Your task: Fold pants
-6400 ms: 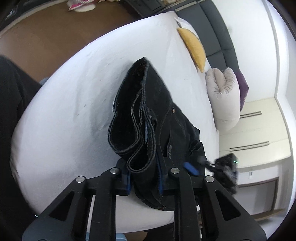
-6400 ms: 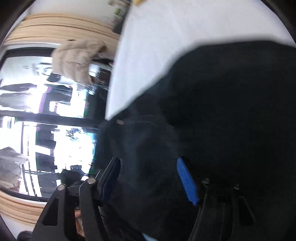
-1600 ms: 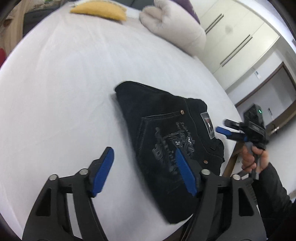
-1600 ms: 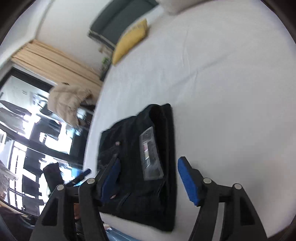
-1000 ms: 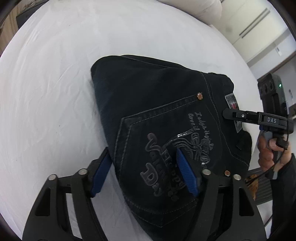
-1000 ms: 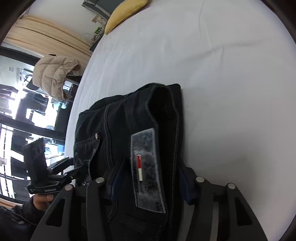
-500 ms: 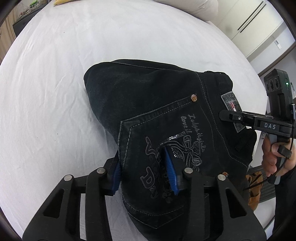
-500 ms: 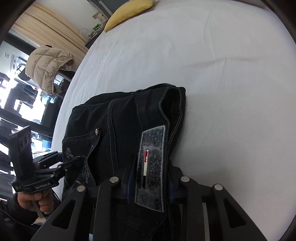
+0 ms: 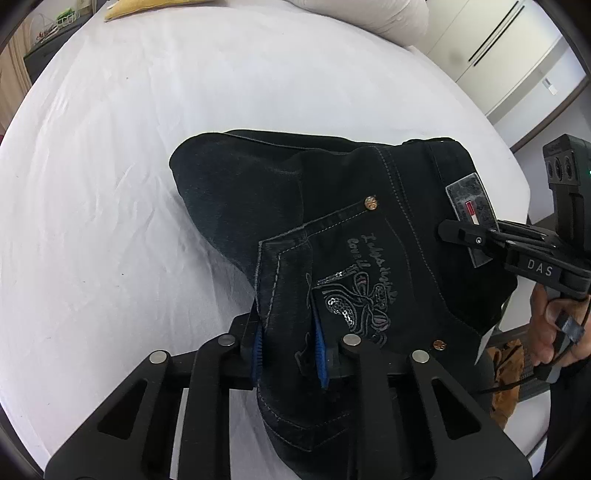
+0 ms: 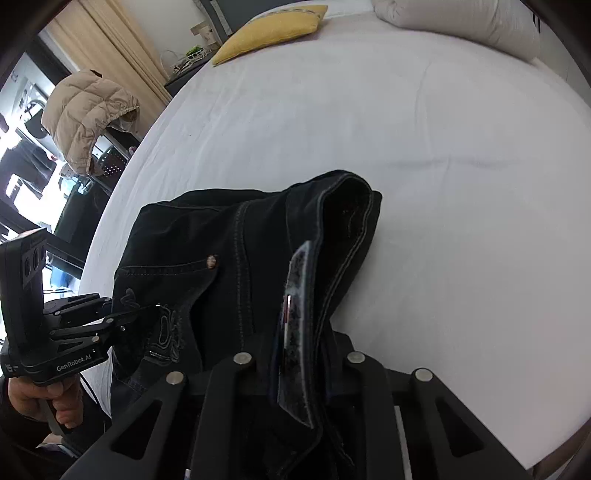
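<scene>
Our left gripper [image 9: 288, 347] closing, blue pads [image 9: 320, 350] pinching pants [image 9: 332, 229] at pocket edge. A second ago jaws stood wide. Right gripper [image 10: 295, 354] closing on waistband by patch [image 10: 293, 332]. Both edges pinched: we judge lift next. Pants bunched on white bed [image 9: 129, 129]. Yellow cushion [image 10: 269, 31], puffer jacket [image 10: 85, 114], wardrobe [image 9: 517, 48] around.

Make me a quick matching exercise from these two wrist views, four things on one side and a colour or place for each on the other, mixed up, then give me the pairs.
Things:
1. pants
2. cushion
3. puffer jacket
4. left tool

Descriptions:
A. yellow, at the far end of the bed
B. beige, draped beside the bed
C. black, folded on the sheet
D. blue pads closing on the embroidered pocket

Pairs: 1-C, 2-A, 3-B, 4-D
</scene>
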Tool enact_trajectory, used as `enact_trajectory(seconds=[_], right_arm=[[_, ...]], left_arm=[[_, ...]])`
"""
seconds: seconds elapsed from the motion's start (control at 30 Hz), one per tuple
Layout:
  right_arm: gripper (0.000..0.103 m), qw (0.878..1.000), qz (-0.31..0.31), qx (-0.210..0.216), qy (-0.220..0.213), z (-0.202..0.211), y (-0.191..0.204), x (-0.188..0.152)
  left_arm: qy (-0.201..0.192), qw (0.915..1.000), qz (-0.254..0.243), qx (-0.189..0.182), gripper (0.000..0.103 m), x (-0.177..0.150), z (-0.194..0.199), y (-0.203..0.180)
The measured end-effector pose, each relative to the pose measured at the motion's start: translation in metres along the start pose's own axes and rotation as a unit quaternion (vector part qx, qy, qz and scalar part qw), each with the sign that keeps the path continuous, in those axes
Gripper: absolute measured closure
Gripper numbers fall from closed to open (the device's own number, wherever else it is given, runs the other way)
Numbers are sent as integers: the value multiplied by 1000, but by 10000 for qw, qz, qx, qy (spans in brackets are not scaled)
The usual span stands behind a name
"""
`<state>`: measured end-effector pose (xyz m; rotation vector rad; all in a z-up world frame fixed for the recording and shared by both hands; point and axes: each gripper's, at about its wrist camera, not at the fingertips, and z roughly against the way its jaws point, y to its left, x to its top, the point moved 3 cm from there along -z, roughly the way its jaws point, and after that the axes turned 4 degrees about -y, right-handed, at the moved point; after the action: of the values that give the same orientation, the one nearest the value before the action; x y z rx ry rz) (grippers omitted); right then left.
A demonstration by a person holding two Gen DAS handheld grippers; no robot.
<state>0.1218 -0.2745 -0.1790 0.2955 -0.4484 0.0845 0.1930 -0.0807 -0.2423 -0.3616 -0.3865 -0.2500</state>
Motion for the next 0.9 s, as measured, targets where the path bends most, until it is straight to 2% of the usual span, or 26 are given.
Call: enact_trajectory(seconds=[0.23, 0.37, 0.5, 0.7, 0.9], right_arm=[[85, 9994, 254, -131, -184, 18, 25, 1], [85, 9992, 281, -76, -287, 28, 39, 5], [85, 9989, 266, 86, -369, 32, 52, 13], [86, 9970, 300, 497, -504, 23, 85, 48], [86, 9925, 140, 1056, -592, -4, 116, 106]], left_arm=[[-143, 9998, 30, -124, 86, 0, 17, 1], [-329, 9994, -1, -99, 87, -2, 39, 7], [-524, 9985, 119, -98, 87, -1, 61, 29], [-828, 9964, 189, 81, 87, 11, 100, 77], [-1094, 9933, 115, 368, 87, 49, 132, 137]])
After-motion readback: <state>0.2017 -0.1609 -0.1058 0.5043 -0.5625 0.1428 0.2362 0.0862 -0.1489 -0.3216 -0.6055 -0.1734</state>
